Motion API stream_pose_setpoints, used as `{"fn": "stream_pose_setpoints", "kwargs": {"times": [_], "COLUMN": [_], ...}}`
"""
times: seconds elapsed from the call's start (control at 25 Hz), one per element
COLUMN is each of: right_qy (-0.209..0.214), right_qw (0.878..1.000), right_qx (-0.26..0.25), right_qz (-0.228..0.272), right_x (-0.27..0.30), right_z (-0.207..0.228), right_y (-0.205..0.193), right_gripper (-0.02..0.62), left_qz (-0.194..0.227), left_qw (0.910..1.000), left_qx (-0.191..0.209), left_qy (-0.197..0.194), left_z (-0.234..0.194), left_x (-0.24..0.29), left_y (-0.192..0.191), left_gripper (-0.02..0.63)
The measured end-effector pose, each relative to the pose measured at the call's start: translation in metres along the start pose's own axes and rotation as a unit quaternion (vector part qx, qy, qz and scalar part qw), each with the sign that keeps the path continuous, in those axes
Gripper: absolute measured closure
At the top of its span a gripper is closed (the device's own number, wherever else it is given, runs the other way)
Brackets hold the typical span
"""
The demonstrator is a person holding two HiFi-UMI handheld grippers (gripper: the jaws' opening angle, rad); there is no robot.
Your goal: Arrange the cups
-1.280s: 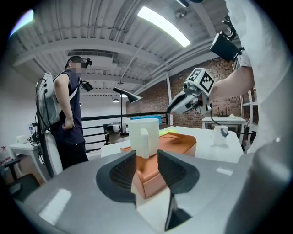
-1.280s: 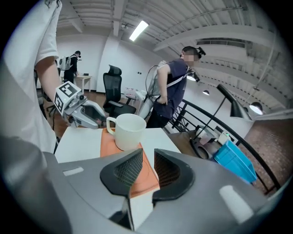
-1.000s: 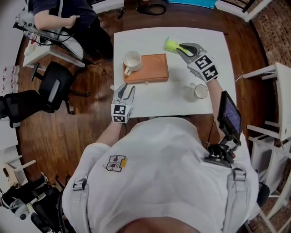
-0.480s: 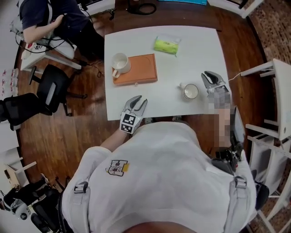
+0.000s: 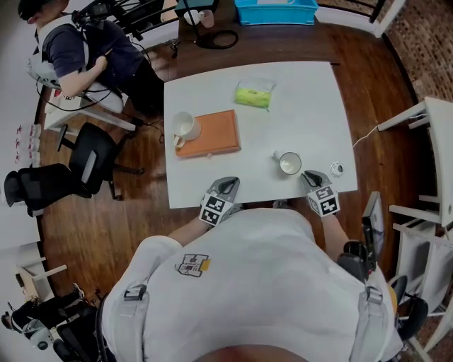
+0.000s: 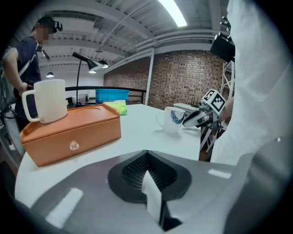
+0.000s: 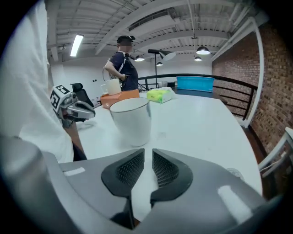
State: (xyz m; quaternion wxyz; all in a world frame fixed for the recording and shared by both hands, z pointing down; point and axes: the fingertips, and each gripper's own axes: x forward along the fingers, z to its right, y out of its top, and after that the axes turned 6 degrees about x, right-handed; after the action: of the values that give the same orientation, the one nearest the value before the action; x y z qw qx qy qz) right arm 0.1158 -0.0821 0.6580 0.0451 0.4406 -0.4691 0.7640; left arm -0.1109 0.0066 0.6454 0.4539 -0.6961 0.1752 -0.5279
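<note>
Left gripper [image 6: 145, 157]: jaws have just closed, pads together, nothing in them. It sits at the near edge of the table [image 5: 304, 106], pointing across it.
Right gripper [image 7: 142, 171]: jaws nearly together with a thin slit left and nothing in it. Also at the near edge, well right of the left one.

Containers:
- White cup [image 5: 289, 162] stands upright on the bare table, with its handle toward the left gripper's side. It looks empty. It's just ahead of the right jaws, slightly left of their line, not touching.
- Second white cup [image 5: 185, 127] stands upright on the left end of the orange box [image 5: 211, 133] and looks empty too. It's ahead and left of the left gripper, apart from both grippers.
- Blue bin [image 5: 276, 10] beyond the far edge; can't see its contents.

Green packet [image 5: 255, 94] lies farther back on the table.
</note>
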Motion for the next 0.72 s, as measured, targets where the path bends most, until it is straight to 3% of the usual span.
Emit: {"fn": "stream_pose_setpoints", "kwargs": {"times": [0.32,0.72], "right_qy": [0.033,0.042], "right_qw": [0.998,0.998], "right_qx": [-0.045,-0.044], "right_qz": [-0.012,-0.016], "right_x": [0.015,0.012], "right_z": [-0.025,-0.024], "right_y": [-0.016,-0.018], "right_gripper": [0.560,0.568], "left_qz": [-0.004,-0.004], "left_qw": [0.9999,0.9999], "left_qx": [-0.006,-0.007], "left_qy": [0.010,0.009], "left_z": [-0.004,0.008], "left_x": [0.017,0.031], "left_y": [0.011,0.018], "left_gripper": [0.606,0.606]}}
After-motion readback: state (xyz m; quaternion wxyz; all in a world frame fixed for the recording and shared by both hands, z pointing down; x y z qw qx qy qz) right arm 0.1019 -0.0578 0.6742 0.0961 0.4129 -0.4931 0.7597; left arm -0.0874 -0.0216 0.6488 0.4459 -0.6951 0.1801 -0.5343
